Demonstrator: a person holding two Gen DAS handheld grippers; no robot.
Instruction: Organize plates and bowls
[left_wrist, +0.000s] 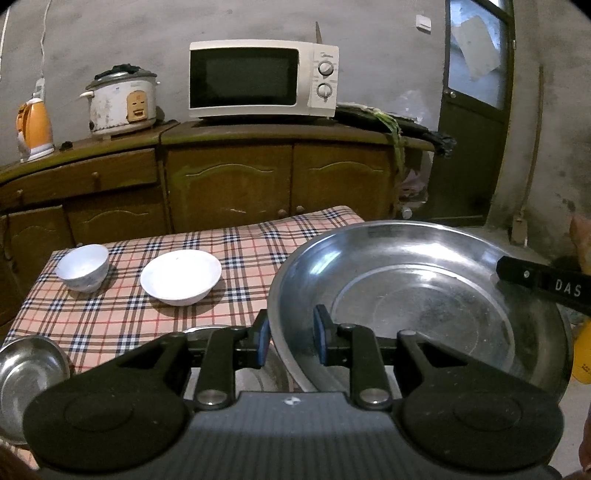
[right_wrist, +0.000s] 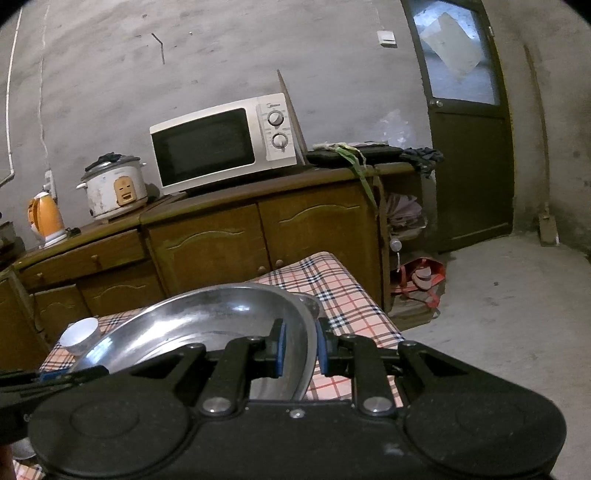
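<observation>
The task looks to be at an early stage, in my judgement: the dishes are spread over the surface (left_wrist: 122, 314) with the checked cloth, and I see no finished stack.

Far to the lower left of the left hand-held gripper (left_wrist: 290, 341), a small steel bowl (left_wrist: 27, 369) sits at the near edge of the surface. Ahead and to the left, a small white bowl (left_wrist: 84, 271) stands alone, and just to the right of it, apart from it, rests a shallow white bowl (left_wrist: 181, 276). Under the left finger of this hand-held gripper another steel dish (left_wrist: 258, 373) shows only in part, so I cannot tell what kind it is.

The big steel plate (left_wrist: 417, 306) is the thing in work. It is lifted and tilted. The left hand-held gripper is pinching its near left rim: one blue pad is outside the rim and the other inside, both close against the metal.

The right hand-held gripper (right_wrist: 299, 349) is pinching the opposite, right rim of the same plate, again with one pad on each side. So the plate hangs between the two hand-held grippers, directly in front of each.

What is left, as I judge it: to set this plate down in its place and to gather the bowls together.
</observation>
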